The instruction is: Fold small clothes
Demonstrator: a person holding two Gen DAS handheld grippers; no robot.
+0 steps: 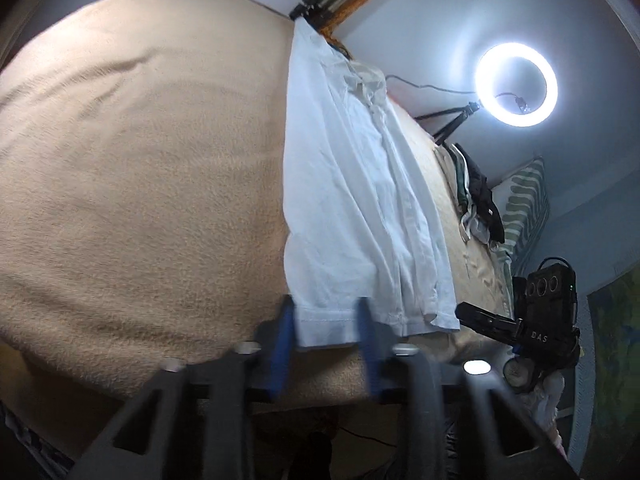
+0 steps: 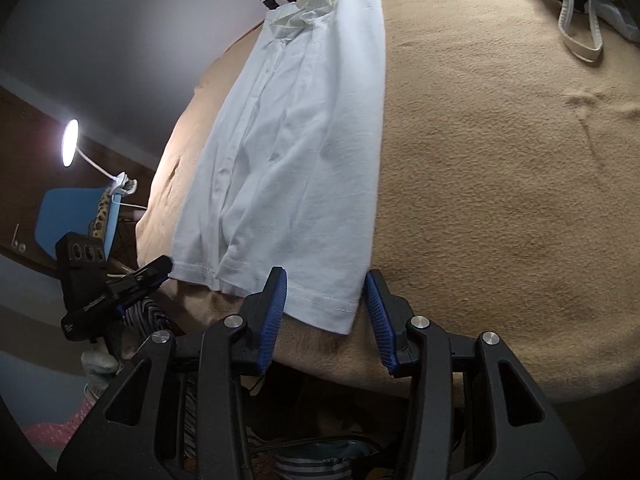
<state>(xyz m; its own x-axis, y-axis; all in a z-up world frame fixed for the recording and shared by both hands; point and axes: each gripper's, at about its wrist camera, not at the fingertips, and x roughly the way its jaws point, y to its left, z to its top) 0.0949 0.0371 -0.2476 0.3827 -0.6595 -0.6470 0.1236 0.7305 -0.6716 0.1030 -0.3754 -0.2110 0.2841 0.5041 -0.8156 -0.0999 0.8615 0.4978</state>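
Right wrist view: white shirt point(image 2: 288, 152) lies lengthwise on the tan blanket point(image 2: 500, 168), already folded narrow, hem at the near edge, likely ready for a crosswise fold. Right gripper point(image 2: 326, 300) straddles one hem corner, jaws apart, not pinching. Left gripper point(image 1: 326, 328) straddles the other corner, jaws apart. Its casing reads "DAS".

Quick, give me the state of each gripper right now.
Left gripper: jaws apart around one corner of the white garment's hem, not clamped.
Right gripper: jaws apart, straddling the other hem corner, not clamped.
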